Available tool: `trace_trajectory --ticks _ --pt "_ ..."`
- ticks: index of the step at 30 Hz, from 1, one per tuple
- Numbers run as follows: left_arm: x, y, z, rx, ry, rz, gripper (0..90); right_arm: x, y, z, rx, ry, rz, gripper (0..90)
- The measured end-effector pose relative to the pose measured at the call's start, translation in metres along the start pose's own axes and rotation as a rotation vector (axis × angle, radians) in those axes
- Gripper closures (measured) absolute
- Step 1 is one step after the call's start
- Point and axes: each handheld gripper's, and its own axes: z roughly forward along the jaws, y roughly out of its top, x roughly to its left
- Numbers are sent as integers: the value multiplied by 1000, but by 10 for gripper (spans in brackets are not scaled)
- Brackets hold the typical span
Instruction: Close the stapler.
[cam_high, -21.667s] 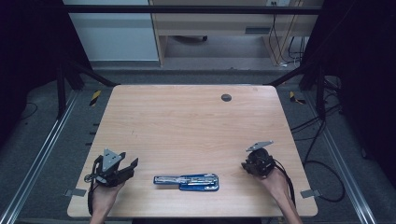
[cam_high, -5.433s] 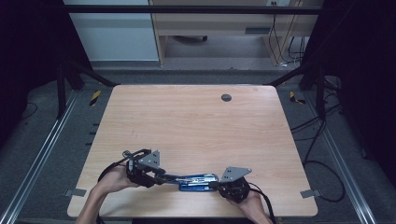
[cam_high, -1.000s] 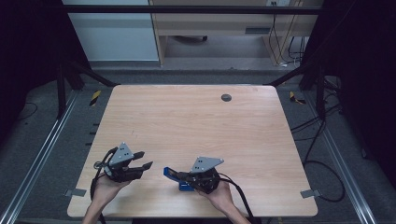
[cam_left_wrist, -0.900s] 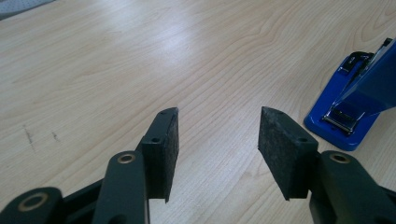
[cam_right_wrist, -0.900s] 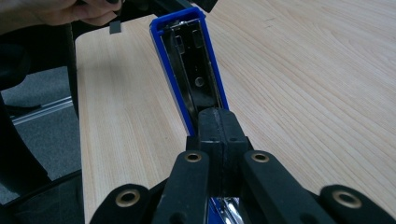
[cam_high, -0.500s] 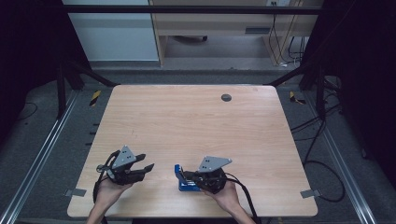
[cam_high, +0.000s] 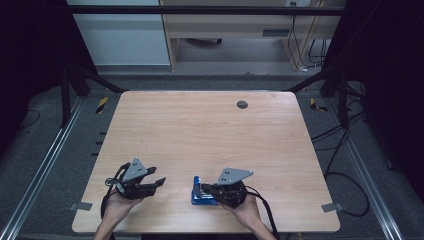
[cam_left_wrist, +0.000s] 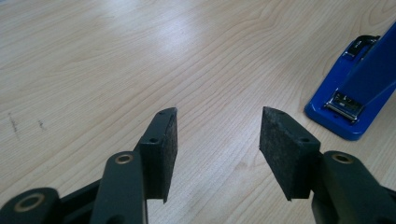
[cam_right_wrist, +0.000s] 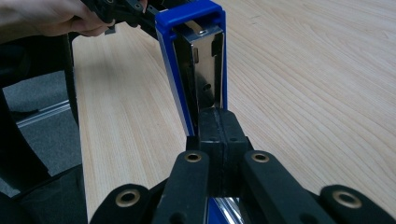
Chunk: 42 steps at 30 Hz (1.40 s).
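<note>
A blue stapler (cam_high: 198, 194) sits near the table's front edge, its base (cam_left_wrist: 327, 114) flat on the wood and its top arm (cam_right_wrist: 191, 42) tilted up, showing the metal magazine. My right gripper (cam_high: 205, 188) is shut on the near end of that raised arm; in the right gripper view its pads (cam_right_wrist: 218, 116) press together around the arm's lower part. My left gripper (cam_high: 156, 181) stays left of the stapler, open and holding nothing, with bare wood between its jaws (cam_left_wrist: 217, 135).
A dark round grommet (cam_high: 242, 104) is set in the wooden table (cam_high: 210, 135) near its far edge. Cables (cam_high: 345, 175) lie on the floor at the right. A metal rail (cam_high: 45, 165) runs along the left side.
The stapler lay opened out flat; both grippers came to it. My left gripper has let go and drawn back left. My right gripper has swung the top arm up over the base.
</note>
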Motion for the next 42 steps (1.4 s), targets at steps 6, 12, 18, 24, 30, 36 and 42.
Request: trace_trajectory --ticks 6,12,18,24,30,36,42 --pt "-1 -1 0 1 3 3 443 -1 -1 -4 -6 -3 3 900" --pt "-2 -4 0 -6 32 -12 407 -3 0 -11 -25 -23 9 900" --pt "0 -6 1 -7 39 -44 353 -5 4 -19 -57 -37 27 900" --pt "-1 -7 1 3 61 -48 321 -6 11 -28 -93 -55 34 900" --pt "3 -7 1 -5 72 -88 298 -8 25 -40 -142 -72 42 900" --pt "3 -7 2 -1 74 -92 289 -3 40 -46 -172 -79 33 900" --pt "2 -7 3 -3 77 -96 280 6 47 -41 -174 -71 27 900"
